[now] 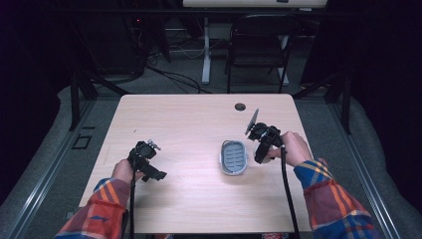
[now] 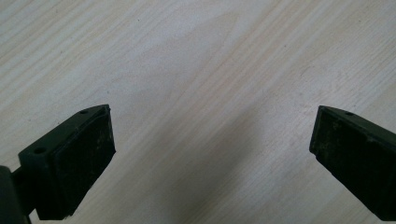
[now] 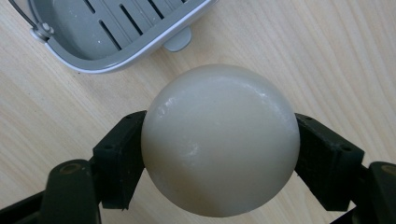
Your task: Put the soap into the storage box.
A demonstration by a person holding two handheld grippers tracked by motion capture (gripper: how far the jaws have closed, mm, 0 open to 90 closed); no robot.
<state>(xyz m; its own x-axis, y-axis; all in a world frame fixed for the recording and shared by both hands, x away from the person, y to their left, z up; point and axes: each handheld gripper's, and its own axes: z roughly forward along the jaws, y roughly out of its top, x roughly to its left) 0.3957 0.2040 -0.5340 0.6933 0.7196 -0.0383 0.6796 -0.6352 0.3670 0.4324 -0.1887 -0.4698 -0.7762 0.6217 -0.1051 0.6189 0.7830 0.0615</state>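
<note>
Wooden table, high view: right gripper just right of grey soap dish; left gripper well apart.
Left gripper view: jaws wide, nothing between.
Right gripper view: pads clamp pale round soap; dish just beyond.

High view looks down and fwd over the table. Right gripper view sits v. close, tray at its 11 o'clock, shared with the high view. Left gripper view hugs bare wood.
</note>
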